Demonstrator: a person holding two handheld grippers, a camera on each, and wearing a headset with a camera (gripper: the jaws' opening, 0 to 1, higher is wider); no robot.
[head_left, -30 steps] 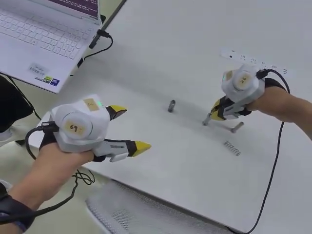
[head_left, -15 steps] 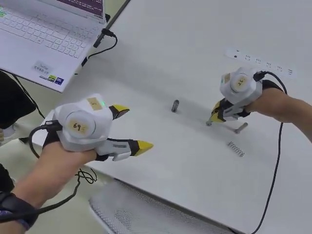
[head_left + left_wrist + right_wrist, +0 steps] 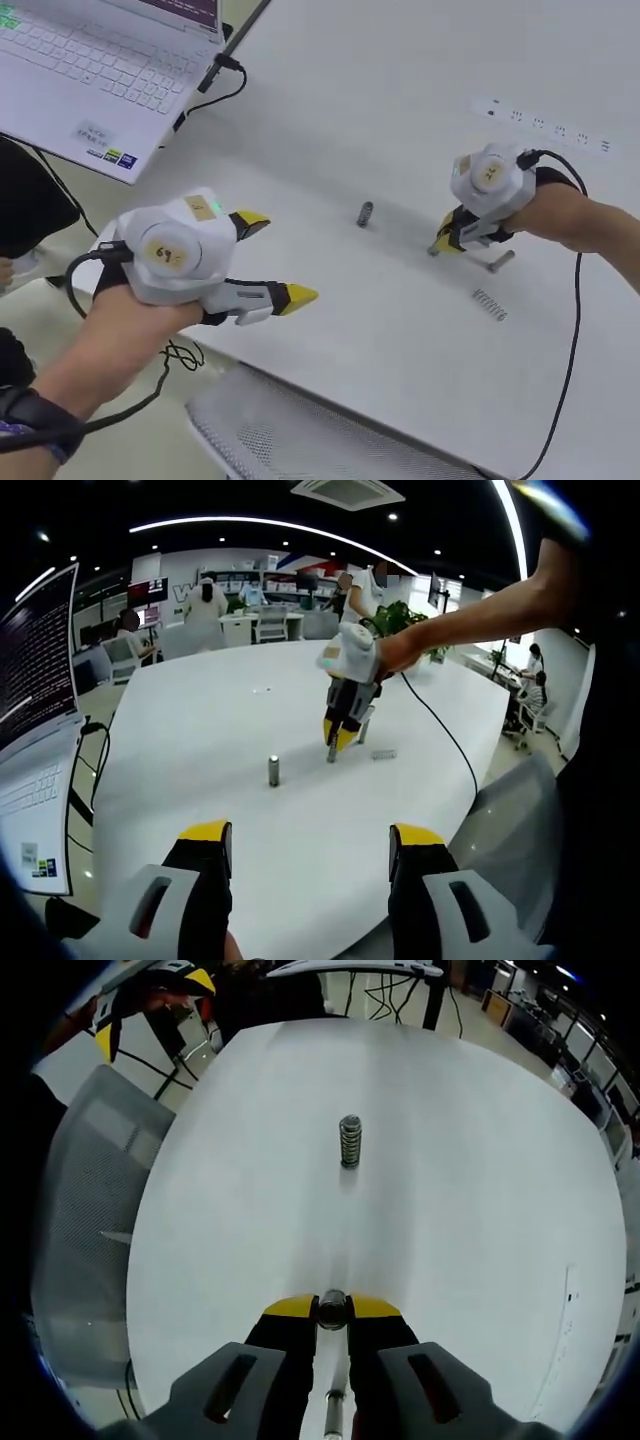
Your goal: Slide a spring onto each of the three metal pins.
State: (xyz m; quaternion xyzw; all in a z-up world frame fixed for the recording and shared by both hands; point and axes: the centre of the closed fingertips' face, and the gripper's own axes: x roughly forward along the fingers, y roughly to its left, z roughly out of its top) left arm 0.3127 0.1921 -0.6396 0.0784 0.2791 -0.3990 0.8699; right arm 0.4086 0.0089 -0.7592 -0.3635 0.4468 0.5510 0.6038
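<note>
Clamping a metal pin [image 3: 333, 1312], my right hand-held gripper [image 3: 441, 243] is nearer the loose spring [image 3: 489, 304] at its five o'clock, lying ten-to-four. My left hand-held gripper [image 3: 275, 258] gapes wide.

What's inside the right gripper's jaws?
A metal pin, clamped by the right gripper. Its round end shows between the yellow tips, and its shaft runs back between the jaws. The stretch pinched by the tips is covered.

Broad white table [image 3: 400, 100], open laptop [image 3: 90, 70], grey mesh chair [image 3: 290, 435], curved ceiling lights [image 3: 250, 522].
</note>
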